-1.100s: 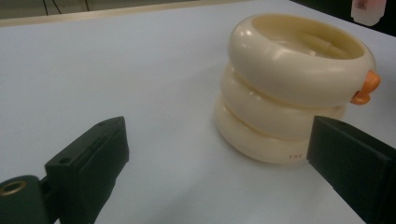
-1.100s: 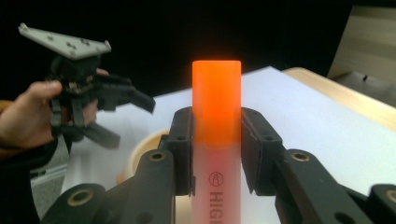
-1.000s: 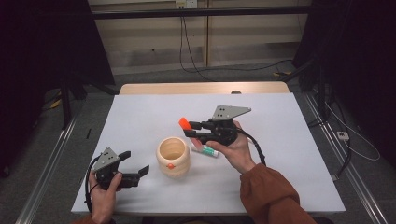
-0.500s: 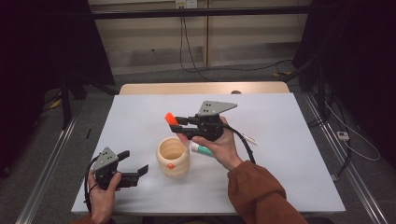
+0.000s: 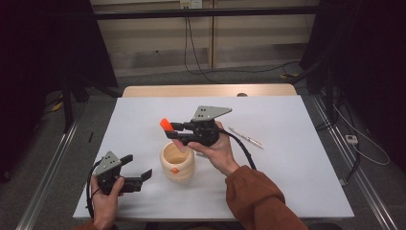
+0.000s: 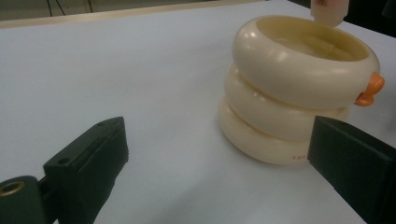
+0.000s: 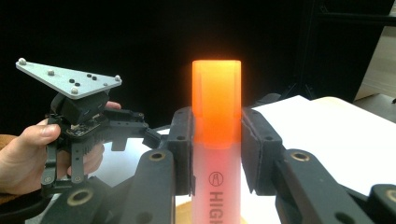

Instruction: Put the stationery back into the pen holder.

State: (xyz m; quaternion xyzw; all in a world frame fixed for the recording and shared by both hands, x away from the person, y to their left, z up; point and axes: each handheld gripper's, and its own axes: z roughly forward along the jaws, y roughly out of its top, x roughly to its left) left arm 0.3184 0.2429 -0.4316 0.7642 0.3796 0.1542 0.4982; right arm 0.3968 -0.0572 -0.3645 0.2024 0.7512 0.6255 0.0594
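My right gripper (image 5: pixel 176 133) is shut on a highlighter (image 5: pixel 167 126) with an orange cap and a pale body. It holds the pen tilted, lower end just over the mouth of a cream ringed cup (image 5: pixel 177 164). In the right gripper view both pads press on the highlighter (image 7: pixel 217 88), cap upward. My left gripper (image 5: pixel 139 166) rests low at the table's front left, open, pointing at the cup. In the left gripper view the cup (image 6: pixel 299 88) stands ahead to the right of the spread jaws, with the highlighter's lower end (image 6: pixel 329 10) above its rim.
A thin pen (image 5: pixel 245 137) lies on the white table (image 5: pixel 297 120) to the right of my right hand. The cup bears a small orange knob (image 6: pixel 371 88) on its side. Dark curtains and cables surround the table.
My right gripper has carried the highlighter to the left and slightly down, from the table's middle to above the cup. The left gripper has stayed put.
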